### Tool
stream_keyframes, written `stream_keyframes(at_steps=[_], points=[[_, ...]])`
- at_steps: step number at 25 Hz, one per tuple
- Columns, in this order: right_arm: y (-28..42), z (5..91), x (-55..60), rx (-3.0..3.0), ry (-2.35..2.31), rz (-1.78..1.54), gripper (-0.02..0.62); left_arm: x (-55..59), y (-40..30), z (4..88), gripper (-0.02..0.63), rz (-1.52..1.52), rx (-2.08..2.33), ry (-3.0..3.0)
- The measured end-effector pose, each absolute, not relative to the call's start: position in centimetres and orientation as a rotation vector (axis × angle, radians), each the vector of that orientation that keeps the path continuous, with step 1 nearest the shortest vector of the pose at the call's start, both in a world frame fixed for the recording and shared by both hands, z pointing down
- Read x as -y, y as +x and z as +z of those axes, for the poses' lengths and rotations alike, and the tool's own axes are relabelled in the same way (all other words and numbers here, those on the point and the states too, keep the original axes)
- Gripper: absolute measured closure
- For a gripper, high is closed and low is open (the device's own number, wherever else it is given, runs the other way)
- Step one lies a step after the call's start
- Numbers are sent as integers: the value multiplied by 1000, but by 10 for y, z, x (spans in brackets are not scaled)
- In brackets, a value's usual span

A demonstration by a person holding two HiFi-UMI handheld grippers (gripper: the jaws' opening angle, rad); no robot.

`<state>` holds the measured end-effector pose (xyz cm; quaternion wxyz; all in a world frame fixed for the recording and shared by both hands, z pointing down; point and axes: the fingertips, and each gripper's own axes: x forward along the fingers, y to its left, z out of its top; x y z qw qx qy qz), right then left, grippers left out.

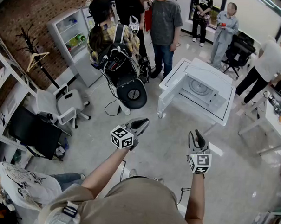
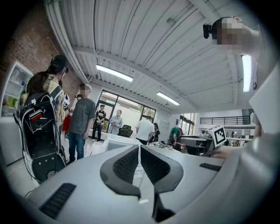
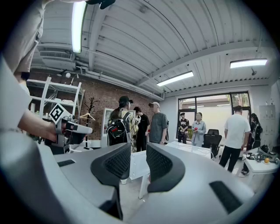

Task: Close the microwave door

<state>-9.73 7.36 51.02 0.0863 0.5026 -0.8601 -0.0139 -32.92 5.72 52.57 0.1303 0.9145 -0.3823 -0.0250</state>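
The white microwave (image 1: 202, 86) sits on a white table (image 1: 224, 115) a few steps ahead, its cavity and turntable showing. Its door (image 1: 172, 85) stands swung open on the left. Both grippers hang in the air well short of it, touching nothing. My left gripper (image 1: 142, 124) is shut, its pads meeting in a thin line (image 2: 139, 151). My right gripper (image 1: 198, 136) holds nothing, and a narrow gap shows between its pads (image 3: 138, 153). Through that gap I see the open door's white panel (image 3: 136, 165).
Several people stand beyond the microwave, one with a black backpack (image 1: 117, 55) close to the door's left. A white chair (image 1: 64, 106) and shelf unit (image 1: 74, 39) are at the left. A person sits at lower left (image 1: 25, 185). A white desk (image 1: 270, 122) stands at the right.
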Motion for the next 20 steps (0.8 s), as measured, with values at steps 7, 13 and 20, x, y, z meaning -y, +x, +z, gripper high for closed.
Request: stream_keyframes(at_steps=[7, 13, 20], points=[[-91, 518, -77, 2569, 1489, -44, 480, -64, -324, 534, 601, -73, 1119, 2653], [-90, 517, -78, 2586, 1498, -15, 480, -67, -322, 535, 601, -72, 1122, 2652], [-82, 516, -79, 2629, 1497, 29, 479, -69, -313, 535, 601, -53, 1128, 2654]])
